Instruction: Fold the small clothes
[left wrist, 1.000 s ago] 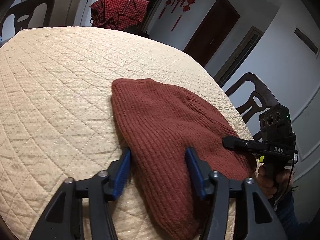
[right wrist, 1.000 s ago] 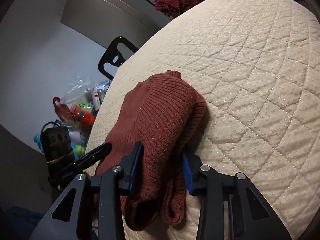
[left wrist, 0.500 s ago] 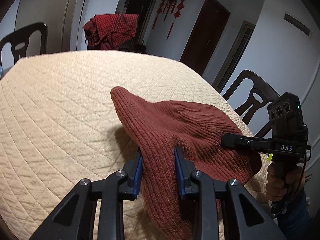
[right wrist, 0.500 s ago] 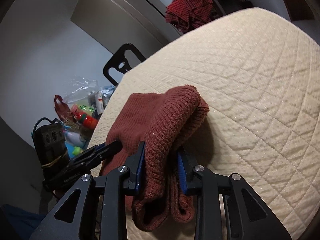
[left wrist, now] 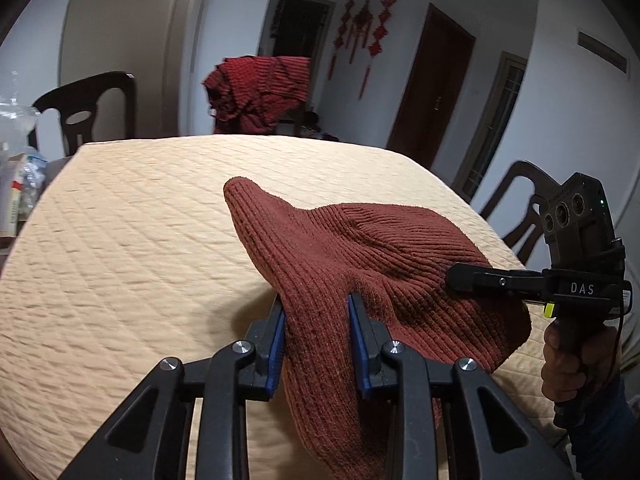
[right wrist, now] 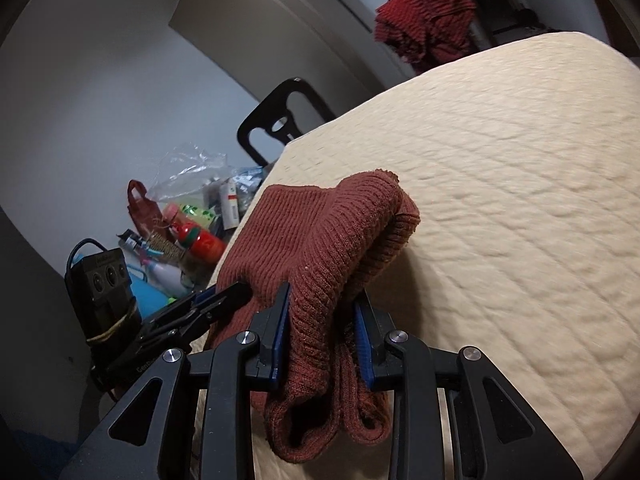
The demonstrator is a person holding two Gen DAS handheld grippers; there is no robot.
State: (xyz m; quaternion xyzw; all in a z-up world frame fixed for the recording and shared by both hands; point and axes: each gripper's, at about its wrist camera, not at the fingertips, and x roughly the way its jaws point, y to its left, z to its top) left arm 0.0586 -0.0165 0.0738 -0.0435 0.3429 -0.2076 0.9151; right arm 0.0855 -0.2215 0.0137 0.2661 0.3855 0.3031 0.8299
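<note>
A rust-brown knitted garment (left wrist: 360, 256) hangs lifted above the cream quilted table (left wrist: 120, 248). My left gripper (left wrist: 316, 312) is shut on one near edge of it, blue pads pressing the bunched knit. My right gripper (right wrist: 322, 312) is shut on the other near edge, where the garment (right wrist: 320, 240) droops in folds below the jaws. Each view shows the other gripper at the side: the right gripper (left wrist: 452, 276) with a hand (left wrist: 568, 356) on its handle, and the left gripper (right wrist: 236, 294). The far end of the garment still rests on the quilt.
A red checked cloth (left wrist: 256, 92) hangs over a chair beyond the table's far edge. Dark wooden chairs (left wrist: 84, 112) (left wrist: 520, 208) stand left and right. A heap of bottles and bags (right wrist: 188, 224) sits past the left edge of the table (right wrist: 520, 200).
Both grippers closed on the near edge of the brown garment and rose, lifting it off the quilt and carrying it toward the far side.
</note>
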